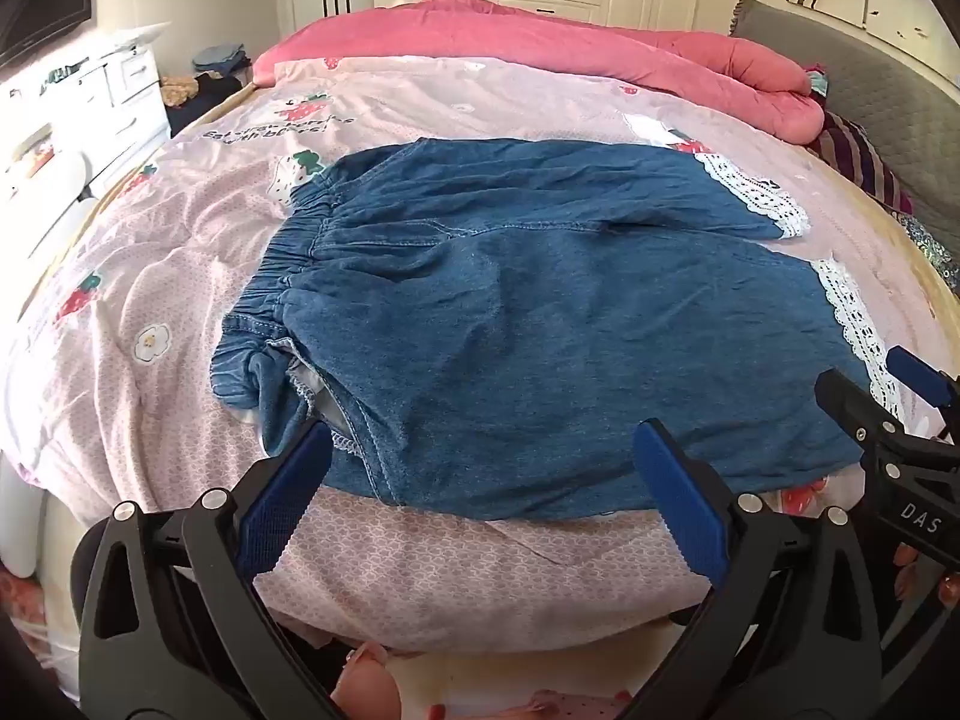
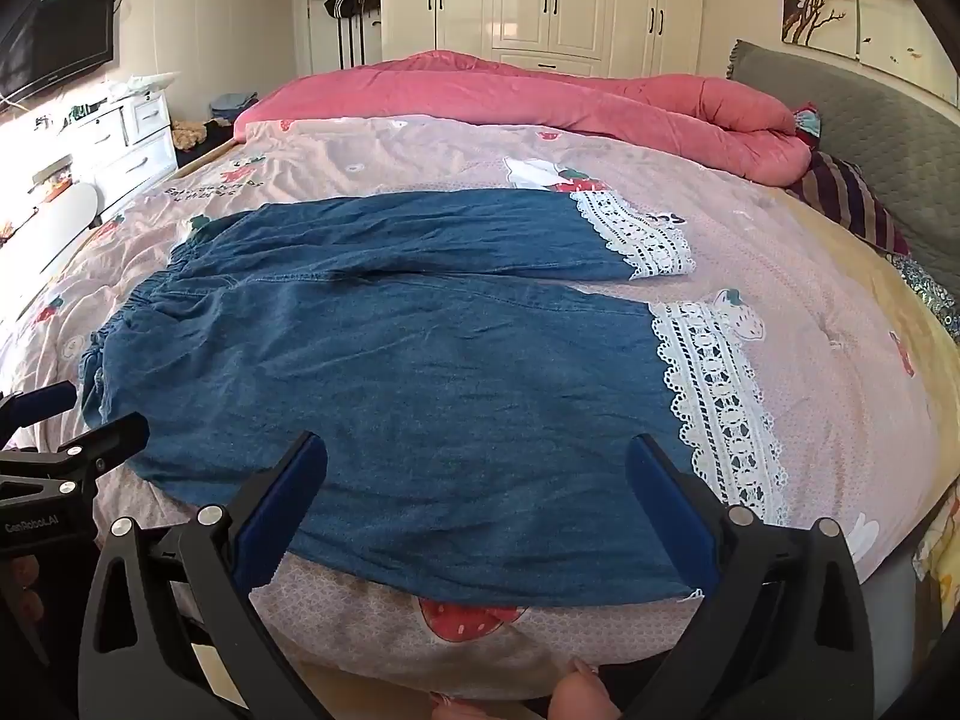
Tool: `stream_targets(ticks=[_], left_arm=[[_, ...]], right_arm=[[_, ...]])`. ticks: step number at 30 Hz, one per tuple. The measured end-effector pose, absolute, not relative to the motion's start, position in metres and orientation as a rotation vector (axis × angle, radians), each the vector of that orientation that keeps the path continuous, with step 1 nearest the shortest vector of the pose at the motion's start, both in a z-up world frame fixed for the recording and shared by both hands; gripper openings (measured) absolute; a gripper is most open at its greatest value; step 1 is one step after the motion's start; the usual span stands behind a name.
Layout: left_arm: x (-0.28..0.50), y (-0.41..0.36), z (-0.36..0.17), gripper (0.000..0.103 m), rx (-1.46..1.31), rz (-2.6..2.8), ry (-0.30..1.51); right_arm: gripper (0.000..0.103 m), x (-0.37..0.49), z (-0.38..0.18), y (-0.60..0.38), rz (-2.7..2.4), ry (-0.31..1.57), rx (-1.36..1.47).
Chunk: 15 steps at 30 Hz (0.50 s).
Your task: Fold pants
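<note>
Pants (image 1: pixel 540 312) of blue denim are spread flat on a bed (image 1: pixel 150 276) covered with a pink strawberry-print quilt, filling the centre of both wrist views. The elastic waistband (image 1: pixel 288 252) is seen at the left of the frame, bunched and partly turned over at its lower corner. The two legs run toward the right, each finished with a wide white lace cuff (image 2: pixel 720 396). A narrow gap of quilt is visible between the legs near the cuffs.

The left gripper (image 1: pixel 483 456) is held low in its frame over the near edge of the cloth close to the waist, jaws spread wide and nothing held. The right gripper (image 2: pixel 477 468) is held likewise above the near leg, jaws wide and empty.

Several risks can be judged from here. If only the top layer of denim is pinched, the lower layer may be left behind and the fold spoiled. The soft quilt could be caught together with the hem. The rumpled waistband corner may be trapped inside the fold, and the lace may snag on a pad (image 2: pixel 282 504).
</note>
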<state>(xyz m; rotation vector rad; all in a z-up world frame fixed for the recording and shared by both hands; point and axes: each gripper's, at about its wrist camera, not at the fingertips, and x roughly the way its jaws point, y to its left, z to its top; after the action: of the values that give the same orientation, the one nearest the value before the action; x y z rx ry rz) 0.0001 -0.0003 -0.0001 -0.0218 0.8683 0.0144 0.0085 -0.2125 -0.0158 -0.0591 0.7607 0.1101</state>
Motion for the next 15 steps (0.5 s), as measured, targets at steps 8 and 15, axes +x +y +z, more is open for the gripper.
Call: stream_targets(ticks=[8, 15], left_arm=[[0.0039, -0.0009, 0.0000, 0.095, -0.021, 0.028, 0.864], [-0.0015, -0.0084, 0.0078, 0.095, -0.021, 0.026, 0.854]], right_arm=[[0.099, 0.0070, -0.0140, -0.2128, 0.116, 0.751, -0.056], [0.099, 0.0064, -0.0203, -0.2186, 0.116, 0.755, -0.055]])
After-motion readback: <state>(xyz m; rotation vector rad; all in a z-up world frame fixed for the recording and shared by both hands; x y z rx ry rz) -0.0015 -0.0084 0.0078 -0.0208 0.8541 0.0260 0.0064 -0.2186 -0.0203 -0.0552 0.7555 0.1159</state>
